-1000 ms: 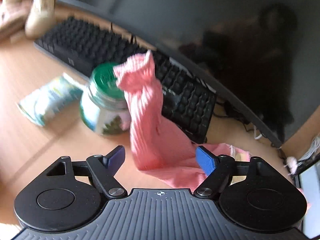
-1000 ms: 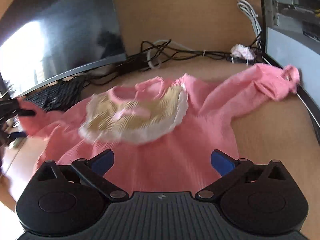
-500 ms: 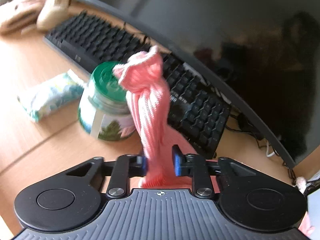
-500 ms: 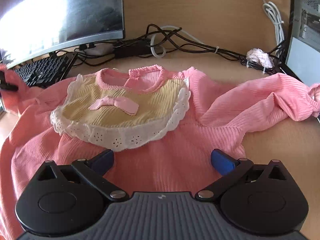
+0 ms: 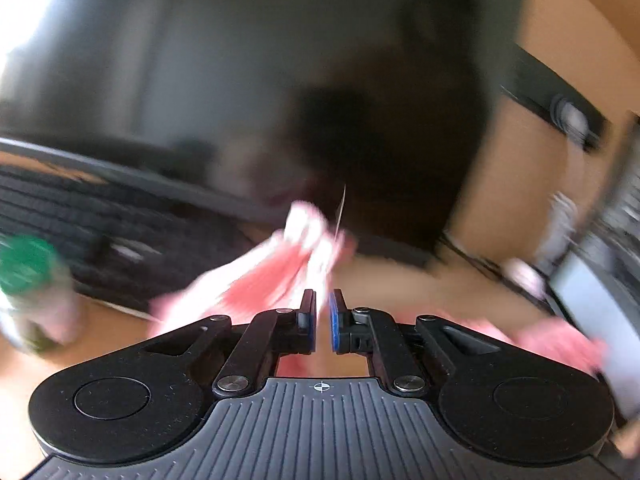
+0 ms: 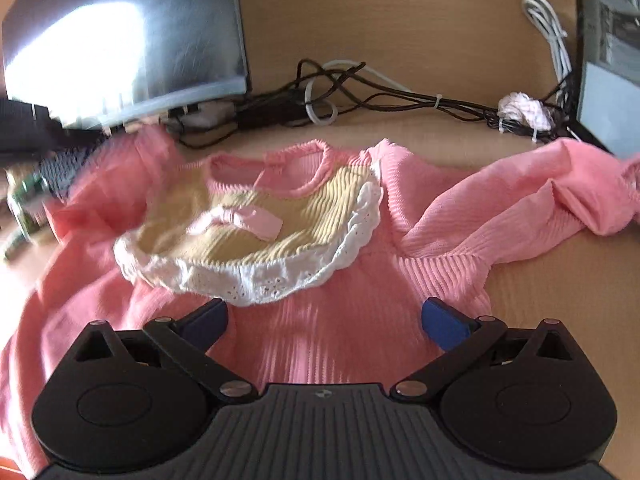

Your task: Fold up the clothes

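Step in hand: first fold, left sleeve going in over the body.

Left gripper [image 5: 322,322]: its blue-padded fingers [image 5: 333,326] are clamped nearly together, with the pink ribbed sleeve [image 5: 280,276] running up from between them and the cuff flaring beyond the tips. The jaws have just been closing, w/ that sleeve between them. This view is heavily smeared, so exactly how much cloth sits in the pinch can't be told.

Right gripper [image 6: 324,318]: fingers spread wide, holding nothing, hovering low over the lower front of the pink ribbed baby top [image 6: 328,332]; whether the pads touch the cloth can't be told.

The top lies face-up on the light wooden worktop [image 6: 560,300], neck away from the camera, w/ the yellow ribbed bib panel edged in white lace [image 6: 280,248] and a pale pink bow [image 6: 240,218] on the chest. The other sleeve [image 6: 520,204] trails out toward the grey computer case [image 6: 612,92].

Next move, as a judgement: carry the gripped sleeve across the chest and lay it flat, w/ the right gripper probably pinning the body so it doesn't drag; then the far sleeve.

Count, near to far: 2 grippers, 1 top, 2 sleeves, 1 bib, 1 bow; 1 green-lidded jar [image 5: 28,280]; 1 black keyboard [image 5: 80,220]; 1 dark curved monitor [image 6: 120,40]; 1 tangle of black & white cables [image 6: 360,92]; 1 computer case.
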A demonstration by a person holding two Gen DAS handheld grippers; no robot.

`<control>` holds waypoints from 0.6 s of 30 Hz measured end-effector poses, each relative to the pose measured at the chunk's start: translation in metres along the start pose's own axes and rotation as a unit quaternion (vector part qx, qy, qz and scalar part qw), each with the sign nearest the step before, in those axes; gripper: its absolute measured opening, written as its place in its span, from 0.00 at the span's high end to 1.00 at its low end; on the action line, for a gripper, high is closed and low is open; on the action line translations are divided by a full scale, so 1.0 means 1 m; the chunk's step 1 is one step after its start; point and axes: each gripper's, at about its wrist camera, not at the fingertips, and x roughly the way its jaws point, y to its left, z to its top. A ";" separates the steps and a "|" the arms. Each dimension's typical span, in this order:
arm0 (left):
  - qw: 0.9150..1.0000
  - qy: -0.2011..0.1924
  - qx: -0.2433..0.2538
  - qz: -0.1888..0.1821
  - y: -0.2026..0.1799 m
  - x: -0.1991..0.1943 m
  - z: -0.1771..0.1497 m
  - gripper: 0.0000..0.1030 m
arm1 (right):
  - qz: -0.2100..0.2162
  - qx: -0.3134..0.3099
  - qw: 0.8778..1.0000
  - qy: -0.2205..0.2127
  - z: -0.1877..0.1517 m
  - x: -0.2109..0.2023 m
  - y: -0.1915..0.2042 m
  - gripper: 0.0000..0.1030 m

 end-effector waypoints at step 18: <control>0.983 0.163 -0.036 -0.071 0.030 0.004 -0.071 0.07 | 0.129 -0.045 0.990 0.042 0.099 0.068 0.085 0.31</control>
